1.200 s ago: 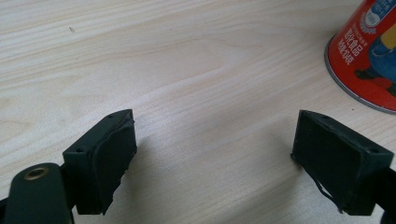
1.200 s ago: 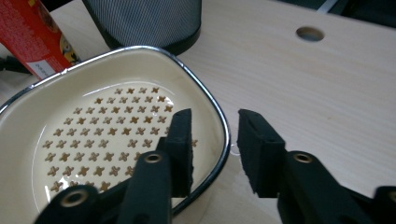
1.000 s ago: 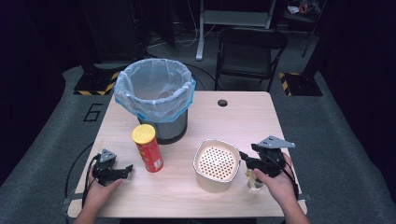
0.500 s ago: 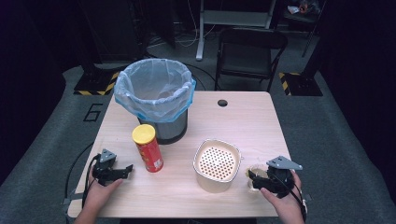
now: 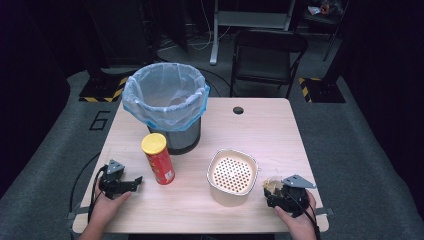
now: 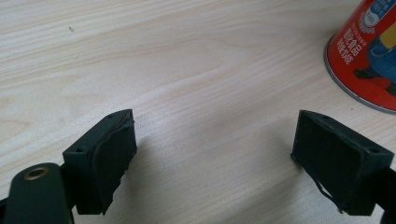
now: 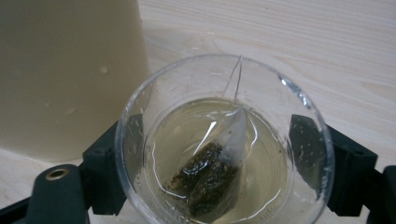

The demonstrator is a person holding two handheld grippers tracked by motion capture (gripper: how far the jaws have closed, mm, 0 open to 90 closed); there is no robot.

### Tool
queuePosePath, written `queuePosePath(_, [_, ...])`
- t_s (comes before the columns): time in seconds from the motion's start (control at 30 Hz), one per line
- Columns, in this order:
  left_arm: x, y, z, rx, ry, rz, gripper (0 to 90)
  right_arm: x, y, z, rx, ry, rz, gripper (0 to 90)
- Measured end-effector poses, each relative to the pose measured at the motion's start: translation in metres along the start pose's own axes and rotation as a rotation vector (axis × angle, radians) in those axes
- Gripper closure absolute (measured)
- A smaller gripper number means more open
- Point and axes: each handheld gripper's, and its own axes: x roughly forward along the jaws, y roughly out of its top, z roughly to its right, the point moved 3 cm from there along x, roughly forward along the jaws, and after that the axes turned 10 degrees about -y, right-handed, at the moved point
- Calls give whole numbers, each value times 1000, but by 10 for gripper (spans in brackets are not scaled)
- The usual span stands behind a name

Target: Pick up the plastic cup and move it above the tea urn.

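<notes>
Near the table (image 5: 260, 125) front edge, right hand-held gripper (image 5: 274, 192) brackets the glass (image 7: 224, 140).

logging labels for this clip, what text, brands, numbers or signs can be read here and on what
"6": a large number painted on the grey floor left of the table.
Chinese characters on the red can, left gripper view: too small and cut off to read.
A cartoon figure is printed on the can; no brand name legible.
Black and yellow hazard stripes on the floor carry no words.
</notes>
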Motion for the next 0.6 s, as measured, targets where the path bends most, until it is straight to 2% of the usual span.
queuePosePath(0.1, [-1, 0, 0, 0, -6, -11, 131, 3, -5, 0, -5, -16, -3, 238])
queuePosePath(0.2, [-1, 0, 0, 0, -6, -10, 131, 3, -6, -1, 16, 8, 3, 276])
queuePosePath(0.27, [-1, 0, 0, 0, -5, -10, 131, 3, -6, 0, 3, 1, 4, 276])
queuePosePath(0.6, [-1, 0, 0, 0, -6, -10, 131, 3, -3, 0, 23, 7, 12, 278])
